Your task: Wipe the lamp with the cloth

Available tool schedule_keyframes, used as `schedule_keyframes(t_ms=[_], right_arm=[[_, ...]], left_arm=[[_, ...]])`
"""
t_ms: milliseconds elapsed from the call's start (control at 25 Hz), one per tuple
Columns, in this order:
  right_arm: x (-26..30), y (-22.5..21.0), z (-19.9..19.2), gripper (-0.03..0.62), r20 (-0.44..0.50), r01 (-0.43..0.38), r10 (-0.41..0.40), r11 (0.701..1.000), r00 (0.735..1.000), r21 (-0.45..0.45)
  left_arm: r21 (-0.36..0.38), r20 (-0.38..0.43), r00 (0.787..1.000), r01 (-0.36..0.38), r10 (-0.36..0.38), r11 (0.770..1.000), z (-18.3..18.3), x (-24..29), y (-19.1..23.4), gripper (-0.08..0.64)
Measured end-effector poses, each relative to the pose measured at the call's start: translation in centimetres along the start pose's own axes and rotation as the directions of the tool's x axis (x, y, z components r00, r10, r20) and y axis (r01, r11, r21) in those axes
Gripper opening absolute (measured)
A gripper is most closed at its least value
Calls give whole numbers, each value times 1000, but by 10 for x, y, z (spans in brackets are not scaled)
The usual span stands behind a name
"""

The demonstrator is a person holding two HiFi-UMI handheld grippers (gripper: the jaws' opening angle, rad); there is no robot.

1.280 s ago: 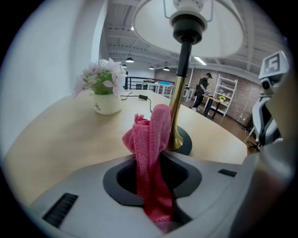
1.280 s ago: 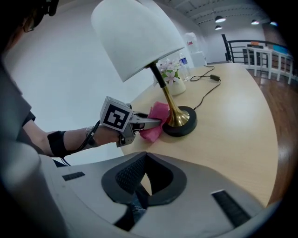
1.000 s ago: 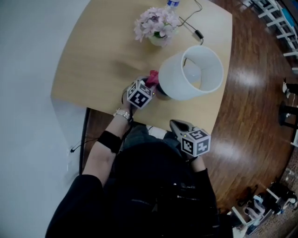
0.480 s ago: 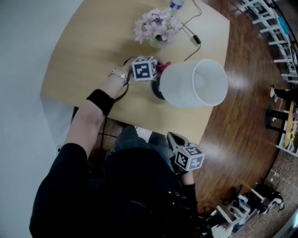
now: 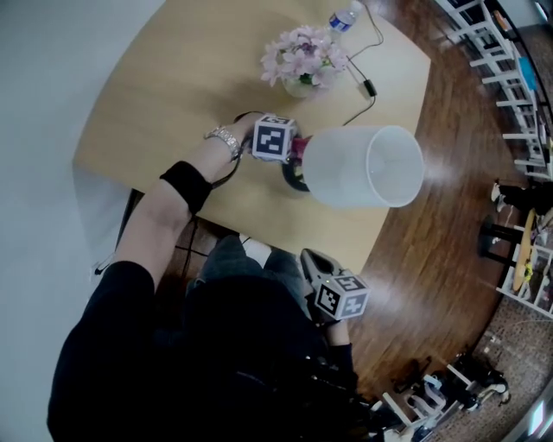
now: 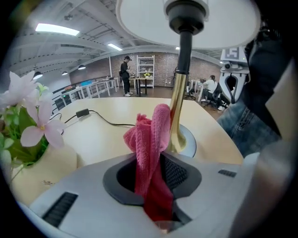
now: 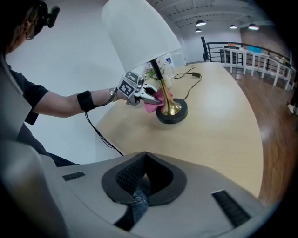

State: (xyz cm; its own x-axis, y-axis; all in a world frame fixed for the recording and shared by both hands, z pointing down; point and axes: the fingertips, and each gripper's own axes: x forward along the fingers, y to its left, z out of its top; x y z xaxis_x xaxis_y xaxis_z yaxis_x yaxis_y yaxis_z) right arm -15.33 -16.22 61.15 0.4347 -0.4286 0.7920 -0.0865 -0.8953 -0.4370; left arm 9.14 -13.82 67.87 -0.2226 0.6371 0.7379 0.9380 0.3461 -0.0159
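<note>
A table lamp with a white shade (image 5: 363, 168), a brass stem (image 6: 178, 107) and a dark round base (image 7: 172, 114) stands near the table's front edge. My left gripper (image 5: 296, 154) is shut on a pink cloth (image 6: 151, 135). It holds the cloth against the lower stem, just above the base, on the side toward the flowers. The cloth (image 7: 152, 106) shows pressed to the stem in the right gripper view too. My right gripper (image 5: 315, 259) hangs off the table over the person's lap, jaws together with nothing held; denim shows behind them.
A vase of pale pink flowers (image 5: 302, 60) stands just behind the lamp. The lamp's cord with its switch (image 5: 367, 86) runs to the back edge, by a water bottle (image 5: 343, 17). The wooden table (image 5: 173, 95) has a wood floor to its right.
My left gripper swung with the cloth from the near side of the lamp base round to its left side and rolled over. The right gripper stayed by the lap.
</note>
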Motion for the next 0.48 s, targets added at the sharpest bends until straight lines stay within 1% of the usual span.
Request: schedule_keyframes(t_ms=[80,120,240,280,360,480], right_arm=[[2,5,5,3,-7,-10,10,1000,1000,-20],[3,7,8,3,-11,-17,16,999,1000,-28],[9,11,14,3,-24,-34,32,998,999,-56],[11,12,16,3,-29,-38,37,997,999,-66],[15,14,19,3,-38,-48,45,995,998,-83],[14,20,20,3,-42,-67,63,993,997,-101]], left_arm=[[-32,-13,1000,-11,11,999,-2,-3,-12,109],[-60,-19,1000,-19,18,998,-3,-4,-18,109],[-176,-47,997,-63,55,982,-12,-4,-33,107],[-217,-63,995,-91,79,972,-16,-5,-35,107],[-294,-90,987,-156,136,943,-23,-10,-40,107],[-393,-93,976,-216,195,894,-21,-13,-53,107]])
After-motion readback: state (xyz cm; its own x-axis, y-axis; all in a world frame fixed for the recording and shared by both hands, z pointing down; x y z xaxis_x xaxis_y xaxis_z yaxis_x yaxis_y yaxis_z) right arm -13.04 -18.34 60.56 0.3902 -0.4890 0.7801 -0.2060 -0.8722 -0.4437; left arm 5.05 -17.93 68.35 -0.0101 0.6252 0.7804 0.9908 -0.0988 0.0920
